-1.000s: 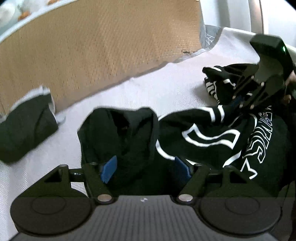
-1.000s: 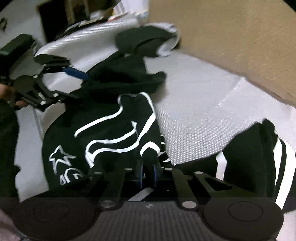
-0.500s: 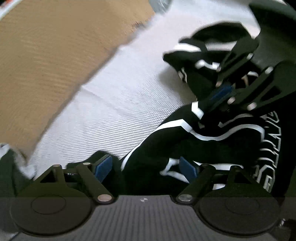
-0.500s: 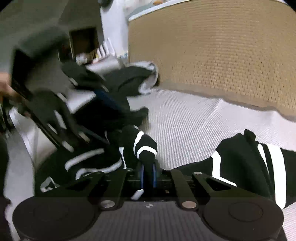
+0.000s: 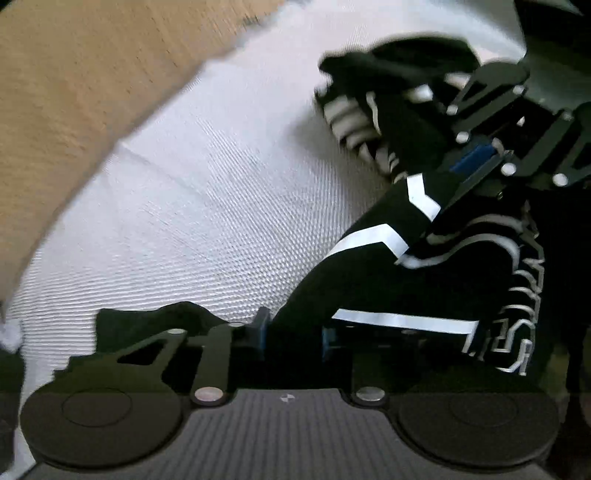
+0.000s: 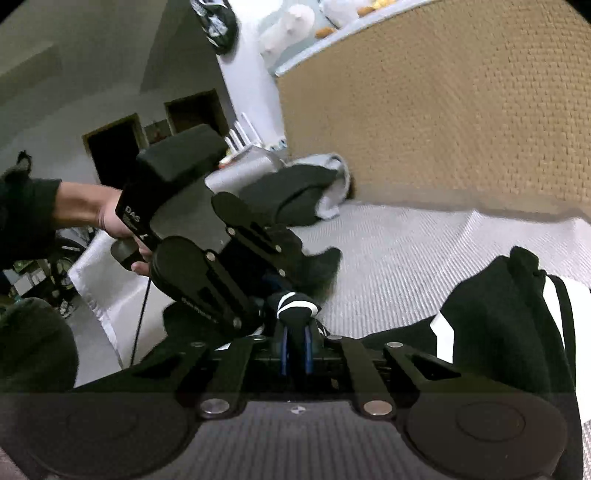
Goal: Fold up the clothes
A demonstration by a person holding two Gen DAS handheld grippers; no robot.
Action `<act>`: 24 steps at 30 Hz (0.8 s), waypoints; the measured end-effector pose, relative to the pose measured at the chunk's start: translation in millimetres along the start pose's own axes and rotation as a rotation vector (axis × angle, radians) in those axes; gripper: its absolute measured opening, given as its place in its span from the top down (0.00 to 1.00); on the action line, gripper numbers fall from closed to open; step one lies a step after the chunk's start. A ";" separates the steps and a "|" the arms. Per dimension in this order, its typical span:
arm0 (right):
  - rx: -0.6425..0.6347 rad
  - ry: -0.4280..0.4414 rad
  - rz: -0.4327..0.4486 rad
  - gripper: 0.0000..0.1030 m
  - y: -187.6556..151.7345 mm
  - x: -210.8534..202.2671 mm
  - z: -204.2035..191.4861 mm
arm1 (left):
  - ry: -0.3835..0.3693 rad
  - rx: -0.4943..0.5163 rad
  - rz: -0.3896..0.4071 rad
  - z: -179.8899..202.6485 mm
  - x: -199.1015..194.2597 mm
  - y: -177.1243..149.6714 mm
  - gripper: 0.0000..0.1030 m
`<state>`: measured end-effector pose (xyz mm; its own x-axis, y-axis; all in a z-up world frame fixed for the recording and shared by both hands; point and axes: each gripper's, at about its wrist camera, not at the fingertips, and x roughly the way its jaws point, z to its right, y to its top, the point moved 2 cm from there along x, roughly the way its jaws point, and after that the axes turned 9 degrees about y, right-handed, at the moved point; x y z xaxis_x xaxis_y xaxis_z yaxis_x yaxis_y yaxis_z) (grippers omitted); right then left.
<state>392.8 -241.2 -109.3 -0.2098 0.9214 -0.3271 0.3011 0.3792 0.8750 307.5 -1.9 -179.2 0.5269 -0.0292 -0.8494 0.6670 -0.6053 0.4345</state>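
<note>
left gripper [image 5: 291,338]: jaws closing, black fabric between the blue pads | right gripper [image 6: 295,350]: jaws clamped on a striped fold of the black garment [image 5: 388,280] | garment lies bunched on the white woven bed cover [image 5: 207,206] | folded dark clothing [image 6: 291,195] farther back by the tan headboard [image 6: 461,110]

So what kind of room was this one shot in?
Most likely a bedroom in a home: the black garment lies on a white textured bed cover, a woven tan headboard rises behind it, and plush toys sit on the ledge above.
</note>
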 end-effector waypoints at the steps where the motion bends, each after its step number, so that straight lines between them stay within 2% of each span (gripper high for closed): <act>1: -0.013 0.021 0.010 0.90 0.2 -2.5 -4.0 | 0.006 -0.008 0.020 2.3 -9.4 -5.0 0.79; 4: -0.050 0.079 0.006 0.90 -1.7 -3.7 -17.8 | 0.010 0.000 0.041 19.9 -36.1 -24.8 0.81; 7: -0.117 0.107 -0.062 0.89 -8.9 -0.8 -37.1 | 0.009 0.007 0.030 41.4 -55.9 -49.0 0.80; 12: -0.176 0.181 -0.201 0.84 -19.4 4.1 -62.3 | 0.027 0.061 -0.006 75.1 -72.4 -75.4 0.68; 14: -0.192 0.186 -0.256 0.81 -21.7 7.5 -68.6 | 0.035 0.087 -0.017 84.2 -76.1 -77.5 0.63; 18: -0.240 0.176 -0.354 0.74 -28.3 12.4 -85.2 | -0.012 0.085 -0.031 81.1 -80.4 -74.0 0.54; 24: -0.338 0.119 -0.444 0.66 -41.9 12.0 -107.5 | -0.075 -0.003 -0.006 49.3 -73.1 -64.0 0.52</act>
<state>277.7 -255.2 -111.5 -0.3577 0.6568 -0.6638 -0.1502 0.6611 0.7351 200.3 -0.2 -159.8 0.4818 -0.0852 -0.8721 0.6717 -0.6033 0.4300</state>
